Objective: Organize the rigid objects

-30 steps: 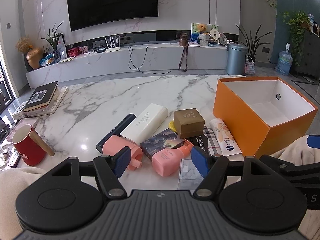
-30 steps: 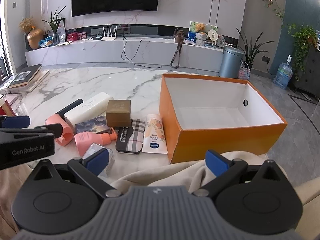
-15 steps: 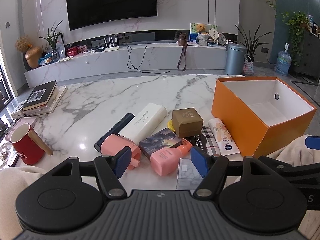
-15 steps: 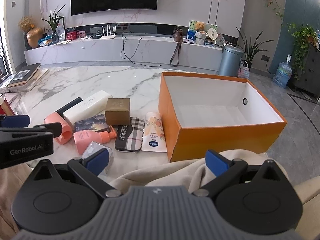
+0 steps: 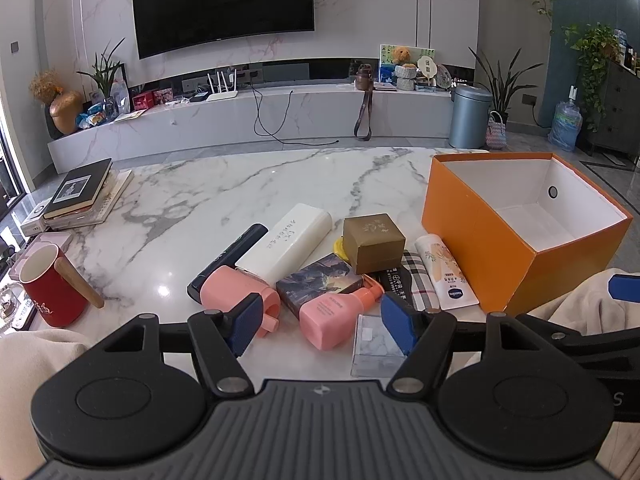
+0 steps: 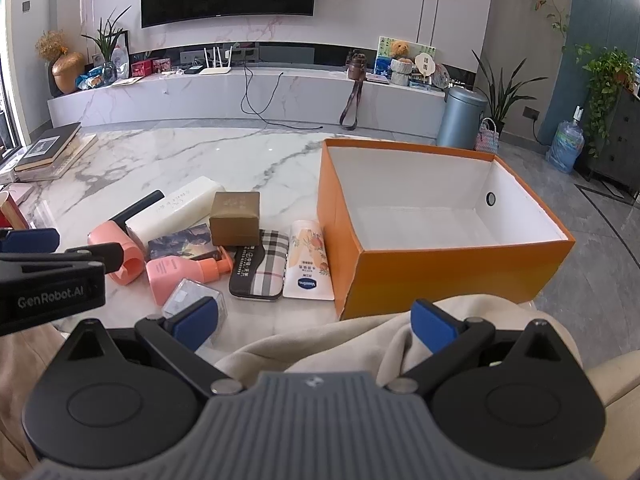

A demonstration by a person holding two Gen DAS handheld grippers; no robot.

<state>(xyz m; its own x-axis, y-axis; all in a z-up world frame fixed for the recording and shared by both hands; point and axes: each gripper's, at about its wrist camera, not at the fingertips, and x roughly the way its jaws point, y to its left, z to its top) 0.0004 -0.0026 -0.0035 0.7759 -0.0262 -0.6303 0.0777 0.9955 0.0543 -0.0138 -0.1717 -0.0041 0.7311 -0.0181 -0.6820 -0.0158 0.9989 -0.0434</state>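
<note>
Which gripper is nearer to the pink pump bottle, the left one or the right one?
Left. The left gripper hovers open just before the pink pump bottle. The right gripper sits farther right, open over beige cloth.

Your left tool (image 5: pixel 320 330), black linkage arms, blue pads (image 5: pixel 245 322), silver screws, ribbed grey housing, your right tool (image 6: pixel 314 322) alike, "GenRobot.AI" lettering on the left tool's side.

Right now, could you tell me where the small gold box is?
In both views the gold box sits mid-table among the clutter, left of the orange box, beside the white case.
</note>
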